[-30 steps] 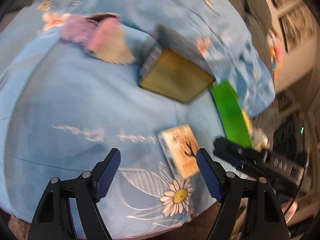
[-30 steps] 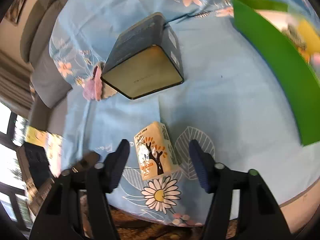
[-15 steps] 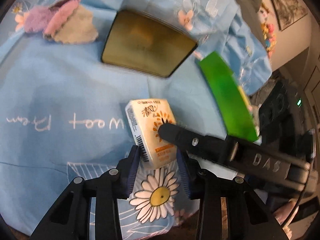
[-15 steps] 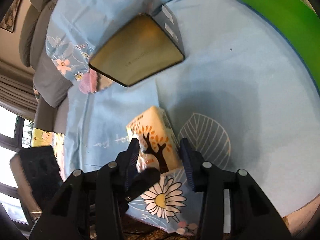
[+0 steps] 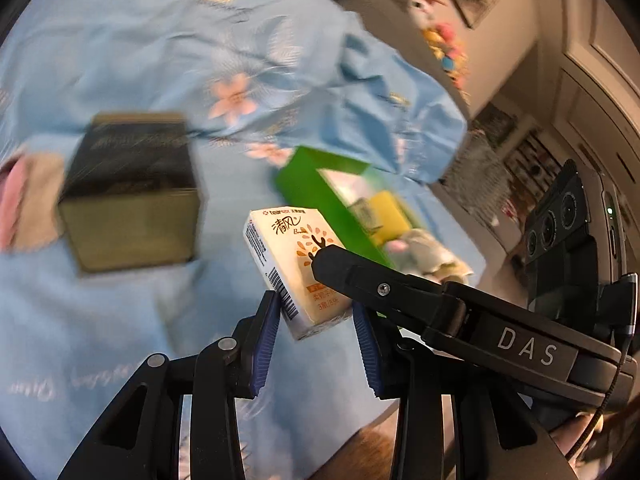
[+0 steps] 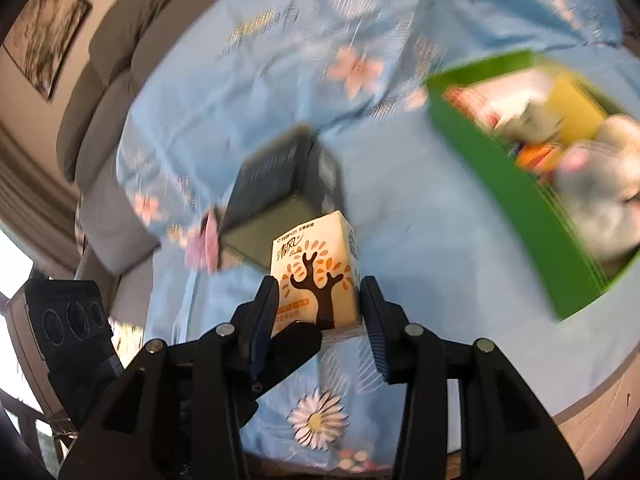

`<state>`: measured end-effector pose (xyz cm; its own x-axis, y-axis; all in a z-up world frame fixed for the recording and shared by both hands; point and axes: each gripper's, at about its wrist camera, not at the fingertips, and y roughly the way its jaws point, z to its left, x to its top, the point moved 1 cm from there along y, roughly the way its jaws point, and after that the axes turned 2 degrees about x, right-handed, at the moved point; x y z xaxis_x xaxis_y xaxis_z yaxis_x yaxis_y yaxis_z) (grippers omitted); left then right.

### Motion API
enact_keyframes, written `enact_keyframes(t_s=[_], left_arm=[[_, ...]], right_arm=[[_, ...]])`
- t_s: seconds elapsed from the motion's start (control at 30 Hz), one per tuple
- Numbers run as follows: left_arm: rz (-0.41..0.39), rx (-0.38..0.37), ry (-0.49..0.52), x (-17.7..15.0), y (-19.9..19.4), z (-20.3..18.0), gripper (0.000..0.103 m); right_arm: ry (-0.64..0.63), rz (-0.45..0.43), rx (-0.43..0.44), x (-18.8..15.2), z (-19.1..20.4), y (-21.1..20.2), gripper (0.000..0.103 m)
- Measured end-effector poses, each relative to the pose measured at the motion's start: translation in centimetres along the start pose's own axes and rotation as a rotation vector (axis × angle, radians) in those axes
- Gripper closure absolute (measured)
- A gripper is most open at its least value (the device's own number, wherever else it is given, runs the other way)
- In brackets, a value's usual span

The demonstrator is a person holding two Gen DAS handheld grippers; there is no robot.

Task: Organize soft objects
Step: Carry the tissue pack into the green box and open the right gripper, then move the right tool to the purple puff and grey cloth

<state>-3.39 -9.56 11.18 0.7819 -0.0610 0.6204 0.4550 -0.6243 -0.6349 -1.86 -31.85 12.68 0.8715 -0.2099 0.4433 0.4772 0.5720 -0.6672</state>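
Observation:
A cream tissue pack (image 5: 294, 264) with a brown tree print is held by both grippers above the blue floral cloth (image 5: 120, 52). My left gripper (image 5: 316, 340) is shut on its lower end. My right gripper (image 6: 320, 320) is shut on its sides; the pack (image 6: 316, 276) stands upright between the blue pads. One right finger (image 5: 360, 280) crosses the pack's face in the left wrist view. A green box (image 6: 516, 196) with a yellow sponge (image 6: 576, 108) and a grey plush (image 6: 608, 204) inside lies to the right; it also shows in the left wrist view (image 5: 320, 192).
A dark tin (image 5: 132, 188) with a golden bottom lies on its side on the cloth, left of the pack; it also shows in the right wrist view (image 6: 276, 192). A pink and purple soft item (image 6: 204, 244) lies beside it. A grey sofa (image 6: 104, 92) stands behind.
Both grippers closed on the tissue pack and lifted it off the cloth. The views have swung towards the green box, whose inside now shows.

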Motion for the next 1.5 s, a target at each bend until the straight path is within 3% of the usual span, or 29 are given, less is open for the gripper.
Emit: enact_keyframes(t_s=[0.27, 0.47, 0.67, 0.9, 1.17, 1.3, 1.4, 1.43, 1.5], left_arm=[[0.031, -0.086, 0.104, 3.4, 4.7, -4.8, 0.065], [0.039, -0.103, 0.215, 5.9, 7.4, -8.0, 0.064], [0.069, -0.157, 0.233, 8.3, 10.6, -9.3, 0.065], [0.176, -0.194, 0.21, 8.7, 15.2, -9.0, 0.065], [0.243, -0.209, 0.161, 7.5, 18.3, -7.8, 0.065], [0.255, -0.207, 0.155, 7.0, 17.7, -7.7, 0.064], [0.221, -0.179, 0.164, 7.1, 15.5, -7.8, 0.064], [0.217, -0.169, 0.172, 7.1, 14.8, -7.8, 0.06], [0.208, -0.125, 0.199, 6.7, 12.8, -7.7, 0.027]], right_arm=[[0.098, -0.132, -0.058, 3.6, -4.8, -3.8, 0.061], [0.19, -0.205, -0.053, 6.4, -8.3, -5.4, 0.06], [0.255, -0.281, -0.085, 8.9, -10.4, -6.3, 0.06], [0.341, -0.274, -0.144, 9.7, -13.4, -4.9, 0.06], [0.375, -0.229, -0.245, 9.7, -15.8, -3.0, 0.063], [0.353, -0.225, -0.289, 9.6, -15.8, -2.8, 0.063], [0.336, -0.25, -0.283, 9.4, -15.0, -3.5, 0.053], [0.323, -0.262, -0.293, 9.4, -14.6, -3.9, 0.049], [0.282, -0.293, -0.319, 9.1, -13.3, -4.8, 0.039]])
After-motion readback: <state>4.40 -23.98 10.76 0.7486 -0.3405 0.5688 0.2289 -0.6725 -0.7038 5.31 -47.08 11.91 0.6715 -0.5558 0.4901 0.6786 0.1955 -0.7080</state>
